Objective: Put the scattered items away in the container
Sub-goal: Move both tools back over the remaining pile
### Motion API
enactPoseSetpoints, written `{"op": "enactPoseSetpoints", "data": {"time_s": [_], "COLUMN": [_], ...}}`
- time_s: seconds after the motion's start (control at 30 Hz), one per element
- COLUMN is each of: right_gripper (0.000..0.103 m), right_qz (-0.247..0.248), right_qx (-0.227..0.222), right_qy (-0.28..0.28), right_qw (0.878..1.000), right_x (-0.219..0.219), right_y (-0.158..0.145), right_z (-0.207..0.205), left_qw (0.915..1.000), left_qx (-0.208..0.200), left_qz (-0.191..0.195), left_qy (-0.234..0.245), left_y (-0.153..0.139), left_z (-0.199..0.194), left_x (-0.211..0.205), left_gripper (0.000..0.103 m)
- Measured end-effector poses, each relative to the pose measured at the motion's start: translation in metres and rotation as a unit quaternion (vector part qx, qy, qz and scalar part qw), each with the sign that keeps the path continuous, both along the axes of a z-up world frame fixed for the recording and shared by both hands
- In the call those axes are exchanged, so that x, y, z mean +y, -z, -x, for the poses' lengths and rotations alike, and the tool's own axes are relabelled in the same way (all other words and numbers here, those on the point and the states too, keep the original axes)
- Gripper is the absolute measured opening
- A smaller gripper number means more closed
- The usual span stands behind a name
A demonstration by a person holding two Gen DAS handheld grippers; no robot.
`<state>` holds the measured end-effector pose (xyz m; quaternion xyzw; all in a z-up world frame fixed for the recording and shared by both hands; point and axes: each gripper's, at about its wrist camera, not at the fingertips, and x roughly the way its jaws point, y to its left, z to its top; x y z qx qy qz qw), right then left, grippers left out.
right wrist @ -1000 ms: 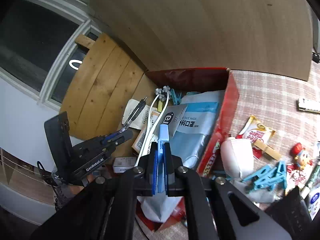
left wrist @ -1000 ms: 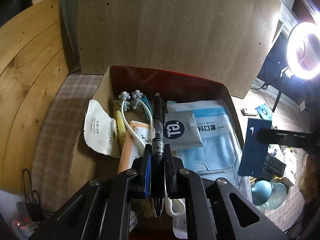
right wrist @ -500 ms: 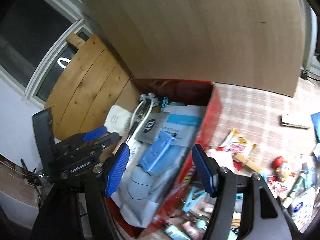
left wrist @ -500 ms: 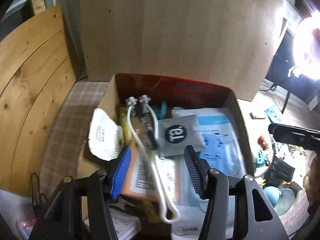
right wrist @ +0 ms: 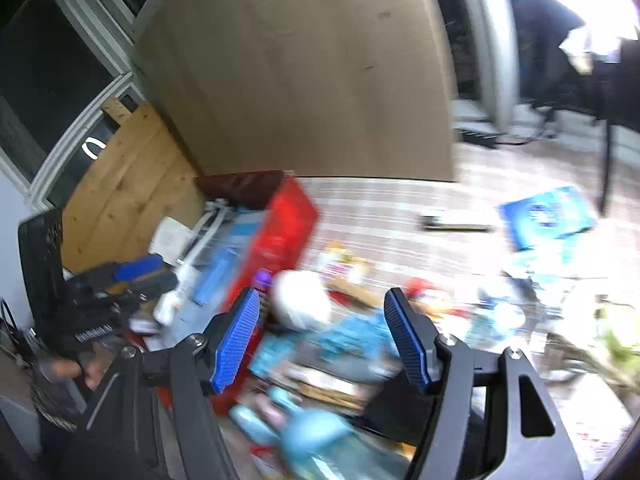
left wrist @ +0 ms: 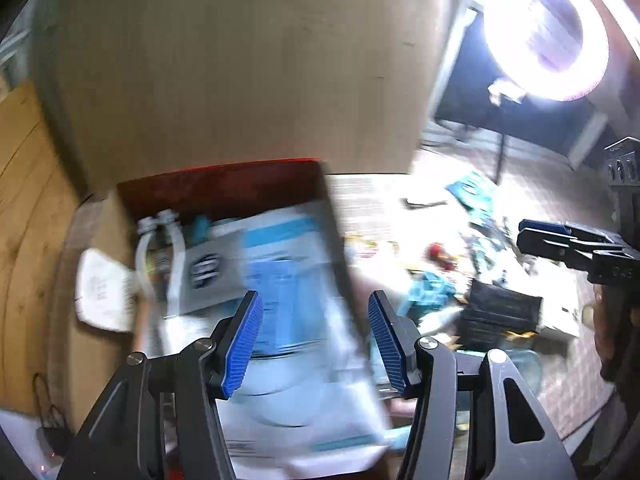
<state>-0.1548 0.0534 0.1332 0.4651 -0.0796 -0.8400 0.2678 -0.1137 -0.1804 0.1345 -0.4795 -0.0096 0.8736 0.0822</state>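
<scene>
The open cardboard box, red outside, holds blue face-mask packs, a grey sachet, a white cord, a white mask and a blue clip. My left gripper is open and empty above the box's right wall. My right gripper is open and empty over the scattered pile on the checked cloth: blue clips, a white pouch, a red figurine, a snack packet. Both views are blurred.
A big cardboard sheet stands behind the box. A ring light glares at the upper right. A blue packet and a dark strip lie farther back on the cloth. A wooden board leans at the left.
Both grippers opened: the left let the black pen fall into the box, the right dropped the blue clip there. Both then swung right, away from the box toward the scattered pile.
</scene>
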Motion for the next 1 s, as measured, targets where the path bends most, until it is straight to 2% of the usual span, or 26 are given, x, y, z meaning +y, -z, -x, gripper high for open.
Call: {"op": "enactPoseSetpoints", "data": {"time_s": [0.2,0.3,0.47,0.67,1.0], "right_gripper": [0.064,0.064,0.064,0.062,0.049], "right_qz": [-0.049,-0.061,-0.055,-0.078,-0.103], "right_qx": [0.04,0.041,0.031,0.016,-0.044], "right_qy": [0.054,0.095,0.162,0.162,0.062], "right_qw": [0.997,0.993,0.985,0.984,0.992], "right_x": [0.115,0.167,0.24,0.266,0.244], "right_y": [-0.003,0.0,0.005,0.013,0.049], "right_z": [-0.032,-0.044,-0.05,-0.027,0.042], "left_qw": [0.9966,0.993,0.9859,0.9817,0.9786], "left_qx": [-0.01,-0.018,-0.04,-0.074,-0.146], "left_qz": [-0.009,-0.018,-0.039,-0.052,-0.067], "left_qy": [0.081,0.115,0.158,0.167,0.129], "left_y": [0.001,0.006,0.016,0.031,0.072], "left_z": [0.01,0.017,0.036,0.073,0.133], "left_x": [0.072,0.108,0.164,0.213,0.246], "left_gripper": [0.053,0.052,0.049,0.047,0.038]}}
